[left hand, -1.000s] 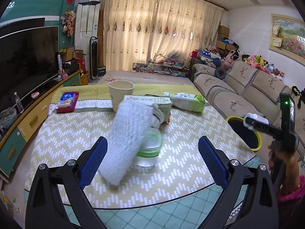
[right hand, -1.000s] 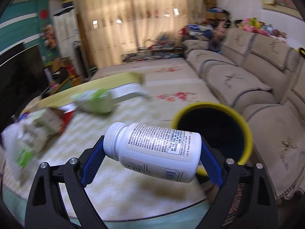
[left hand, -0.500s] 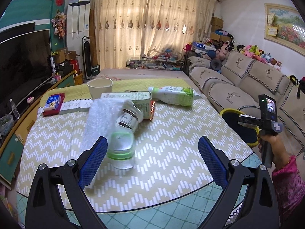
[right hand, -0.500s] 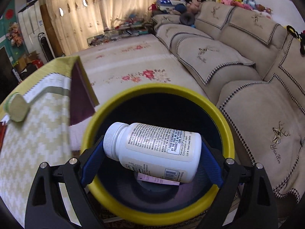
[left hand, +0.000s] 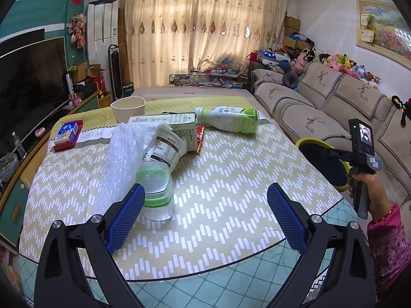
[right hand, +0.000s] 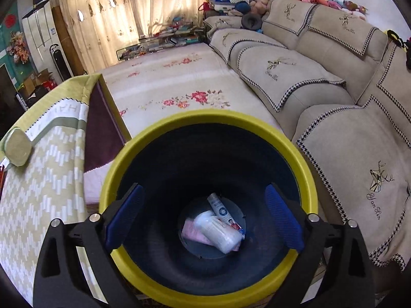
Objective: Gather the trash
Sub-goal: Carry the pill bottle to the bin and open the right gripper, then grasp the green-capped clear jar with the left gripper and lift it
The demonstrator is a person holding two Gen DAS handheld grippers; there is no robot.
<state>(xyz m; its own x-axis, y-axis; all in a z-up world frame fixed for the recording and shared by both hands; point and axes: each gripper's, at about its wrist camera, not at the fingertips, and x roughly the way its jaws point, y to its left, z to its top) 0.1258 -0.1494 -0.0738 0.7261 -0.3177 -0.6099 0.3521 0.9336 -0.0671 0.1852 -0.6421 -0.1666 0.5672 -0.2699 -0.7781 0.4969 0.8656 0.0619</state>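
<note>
My right gripper (right hand: pixel 203 213) hangs open over the yellow-rimmed dark bin (right hand: pixel 205 118). A white pill bottle (right hand: pixel 218 232) lies at the bin's bottom beside a small tube (right hand: pixel 222 210) and pink paper. In the left wrist view my left gripper (left hand: pixel 204 217) is open above the table's near edge. Trash lies ahead of it: a clear cup with green bands (left hand: pixel 156 192), bubble wrap (left hand: pixel 120 164), a labelled cup (left hand: pixel 167 148), a green carton (left hand: pixel 167 122) and a white-green bottle (left hand: pixel 228 119). The bin (left hand: pixel 321 164) stands at the table's right, with a hand on the right gripper's handle.
A beige cup (left hand: pixel 128 107) and a red-blue box (left hand: pixel 66 133) sit at the table's far left. A sofa (right hand: pixel 321 82) runs close along the bin's right. A TV cabinet (left hand: pixel 15 169) borders the table on the left. The patterned table cloth (left hand: pixel 231 179) lies bare at front right.
The right gripper opened and the white pill bottle dropped into the bin. The left gripper drew back a little from the trash pile.
</note>
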